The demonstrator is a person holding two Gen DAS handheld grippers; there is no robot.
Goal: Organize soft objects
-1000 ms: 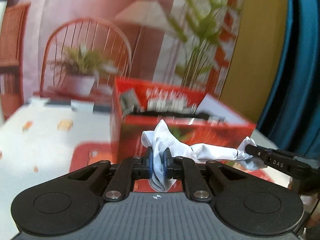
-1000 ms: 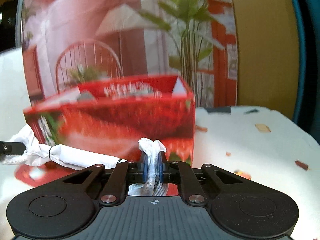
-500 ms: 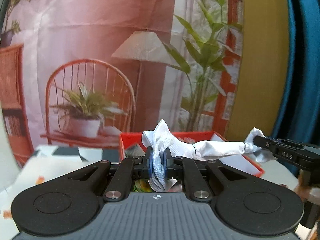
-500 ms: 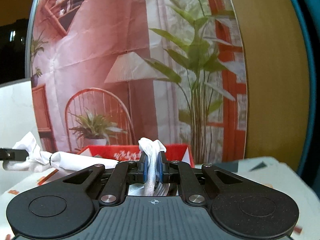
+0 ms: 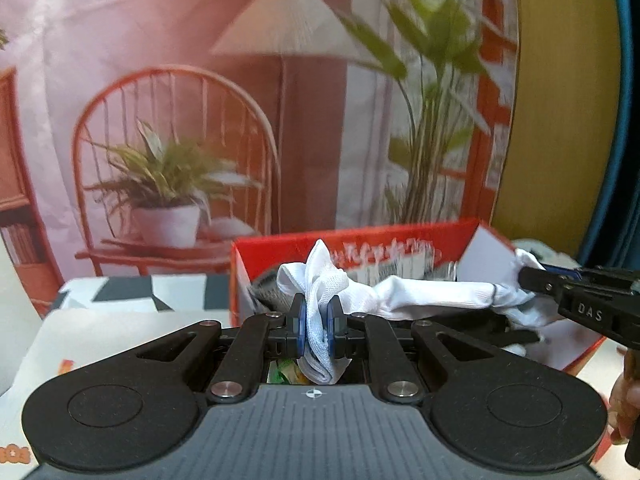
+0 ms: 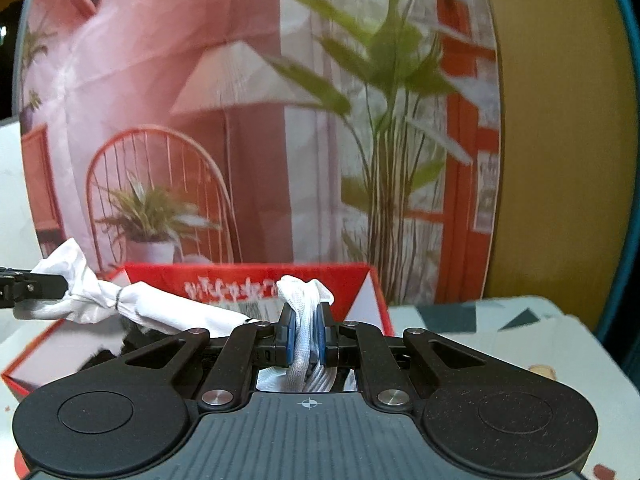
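Note:
A white sock point(image 5: 432, 300) is stretched level between my two grippers, over the open red box point(image 5: 404, 236). My left gripper point(image 5: 316, 320) is shut on one bunched end of it. My right gripper point(image 6: 306, 332) is shut on the other end; its black fingers point(image 5: 576, 304) show at the right of the left wrist view. In the right wrist view the sock point(image 6: 168, 308) runs left to the left gripper's fingers point(image 6: 36, 286), above the red box point(image 6: 240, 276). The box holds grey and dark soft items, mostly hidden.
A printed backdrop point(image 5: 200, 100) with a chair, lamp and plants stands behind the box. The table has a patterned light cloth point(image 6: 500, 340). A blue curtain point(image 5: 624, 120) hangs at the far right.
Both grippers rose with the sock from beside the box's front, then came down a little; the sock now hangs over the box opening.

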